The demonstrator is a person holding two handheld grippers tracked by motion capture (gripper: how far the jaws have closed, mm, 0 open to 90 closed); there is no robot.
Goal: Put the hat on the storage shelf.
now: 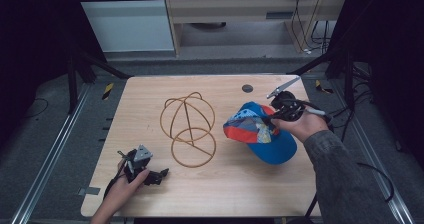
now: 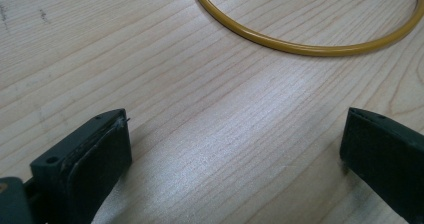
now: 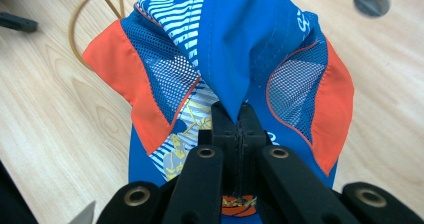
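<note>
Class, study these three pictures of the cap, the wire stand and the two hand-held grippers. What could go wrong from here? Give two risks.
1. The right hand-held gripper pinches only a fold of the cap crown fabric; the cap may slip free or sag when moved.
2. The wire stand looks light and stands free, and the open left hand-held gripper is not steadying it, so a cap pushed onto it might tip or slide it.

A blue cap [image 1: 262,134] with orange side panels, mesh patches and a striped print sits right of centre on the wooden table, its crown pinched up into a fold. Just left of it stands a wire stand [image 1: 188,129] of thin yellow-brown hoops: a flat ring on the table with a rounded, head-shaped cage rising behind it. The stand is bare.
</note>
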